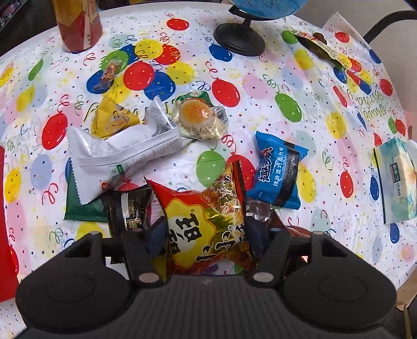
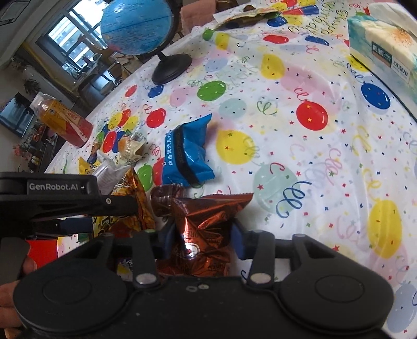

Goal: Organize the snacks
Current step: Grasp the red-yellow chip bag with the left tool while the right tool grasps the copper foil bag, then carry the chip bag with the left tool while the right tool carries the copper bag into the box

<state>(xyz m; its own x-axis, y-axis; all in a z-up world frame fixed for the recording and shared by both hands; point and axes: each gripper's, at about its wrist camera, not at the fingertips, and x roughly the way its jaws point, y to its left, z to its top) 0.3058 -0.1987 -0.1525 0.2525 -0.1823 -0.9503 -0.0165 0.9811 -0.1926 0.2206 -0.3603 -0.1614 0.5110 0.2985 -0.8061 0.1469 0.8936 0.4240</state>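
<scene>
My left gripper is shut on a red and yellow snack bag, its dark pads pressing both sides of the crinkled bag. In the right wrist view my right gripper is shut on a shiny copper-brown foil packet. The left gripper's body shows at the left of that view, beside the orange edge of its bag. Loose snacks lie on the balloon-print tablecloth: a blue packet, a white wrapper, a yellow packet, a round clear-wrapped biscuit, a black packet and a green one.
A globe on a black stand is at the far edge. A bottle with a red and yellow label stands far left. A tissue box sits at the right. A flat dark wrapper lies far right. A hand shows lower left.
</scene>
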